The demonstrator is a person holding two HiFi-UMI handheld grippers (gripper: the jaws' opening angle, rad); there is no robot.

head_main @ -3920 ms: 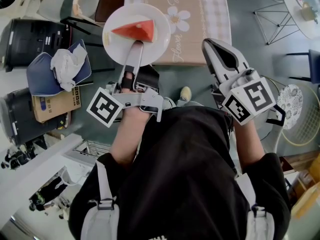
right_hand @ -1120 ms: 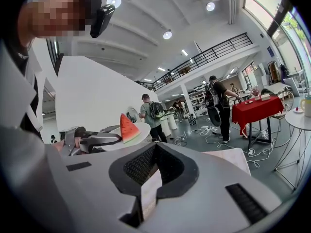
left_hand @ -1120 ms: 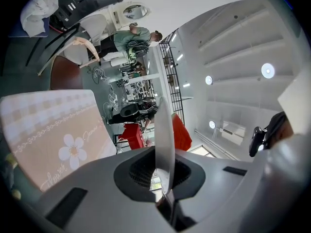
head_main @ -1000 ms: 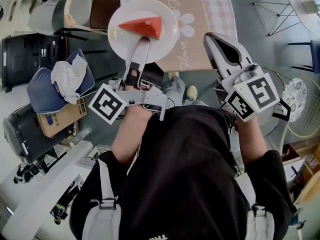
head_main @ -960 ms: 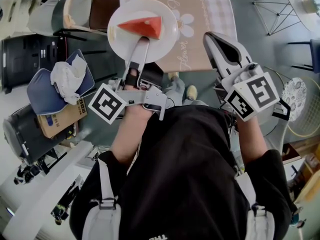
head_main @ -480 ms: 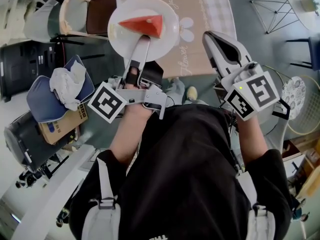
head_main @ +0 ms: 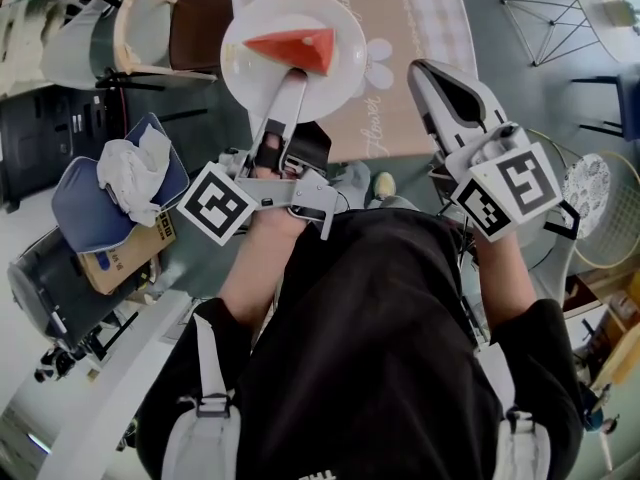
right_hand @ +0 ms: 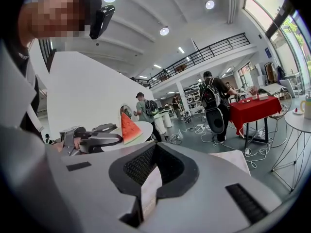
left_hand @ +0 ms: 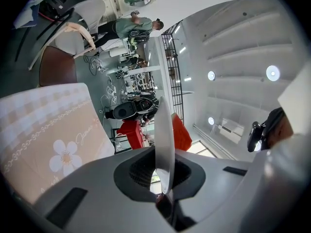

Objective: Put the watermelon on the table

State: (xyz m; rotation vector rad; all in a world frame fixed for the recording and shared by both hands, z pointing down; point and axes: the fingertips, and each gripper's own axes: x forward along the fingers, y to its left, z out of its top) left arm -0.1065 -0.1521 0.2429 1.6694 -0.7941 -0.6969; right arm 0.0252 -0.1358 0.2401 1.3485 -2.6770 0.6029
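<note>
Well, in the head view the left tongs are clenched on the near rim of a white plate. The plate carries the watermelon slice and shows over the 9 o'clock edge of the bench; whether it touches the bench I cannot tell. The right tongs, at 3 o'clock from the plate, are clenched on nothing. In the left gripper view the plate stands edge-on between the jaws, with the slice at 1 o'clock. In the right gripper view the slice shows at 10 o'clock.
</note>
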